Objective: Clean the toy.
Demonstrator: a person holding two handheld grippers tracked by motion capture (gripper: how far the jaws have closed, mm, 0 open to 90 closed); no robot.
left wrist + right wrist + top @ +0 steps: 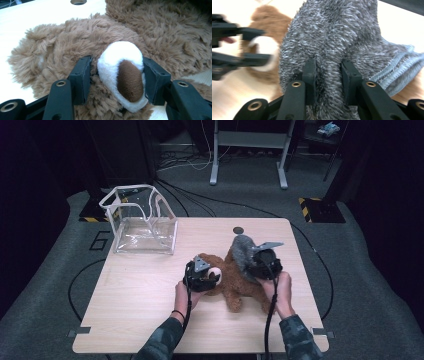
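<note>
Two grippers in my hands, each clamped on something soft at a pale wooden table [140, 290].

Nearest me, my forearms enter from the bottom edge, sleeves patterned dark, a band on my left wrist. My left gripper [117, 75] has its jaws partly closed, pinching the white muzzle [120, 72] of a brown teddy bear [235, 280] that lies on the table between my hands; the pads press both sides of the muzzle, brown nose facing me. My right gripper [328, 72] squeezes a fold of fluffy grey cloth [337, 37], held up just above the bear's body. Farther off, at the table's far left corner, stands an open clear plastic bag [142, 220] with white trim.
</note>
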